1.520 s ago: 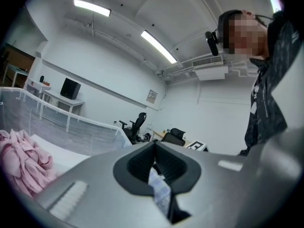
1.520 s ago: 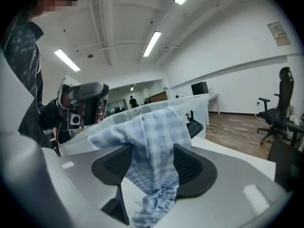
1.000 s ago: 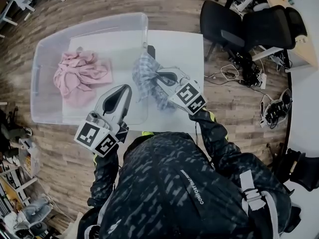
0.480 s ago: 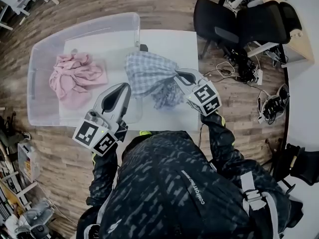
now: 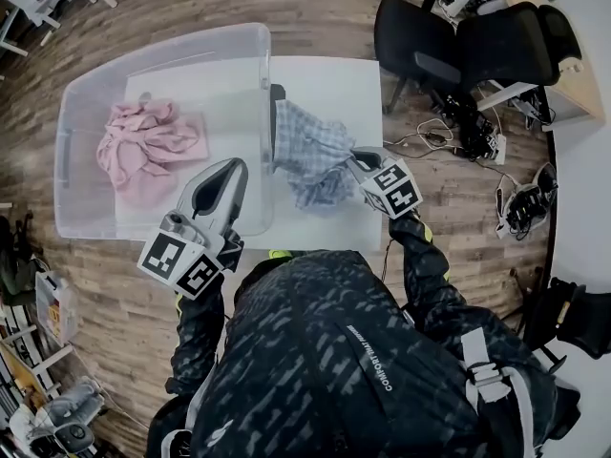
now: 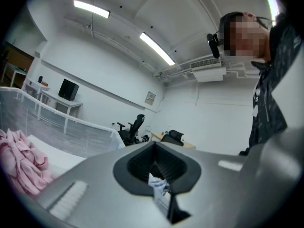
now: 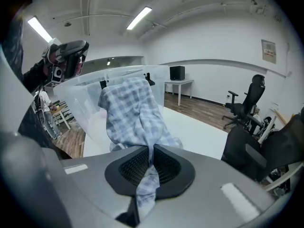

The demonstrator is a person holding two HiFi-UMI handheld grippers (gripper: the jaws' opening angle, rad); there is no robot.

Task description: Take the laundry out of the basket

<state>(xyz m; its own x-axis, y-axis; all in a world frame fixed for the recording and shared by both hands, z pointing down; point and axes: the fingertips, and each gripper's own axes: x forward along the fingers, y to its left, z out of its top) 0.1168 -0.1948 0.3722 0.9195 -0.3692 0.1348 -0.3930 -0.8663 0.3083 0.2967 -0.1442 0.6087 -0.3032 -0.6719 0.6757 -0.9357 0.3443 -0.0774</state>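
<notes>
Checked cloth (image 5: 310, 156) hangs from my right gripper (image 5: 353, 162), jaws clamped tight on a fold, over the white table (image 5: 329, 84) just right of the basket (image 5: 264, 93), ready to set down. Pink garment (image 5: 148, 146) waits inside. My left gripper (image 5: 232, 168) hovers at the near wall, jaws together, empty.

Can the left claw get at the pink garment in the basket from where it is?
Probably yes. The left claw hangs over the open-topped basket, and the pink garment lies uncovered inside with nothing between them. Its jaws are together, so they must open first.
</notes>
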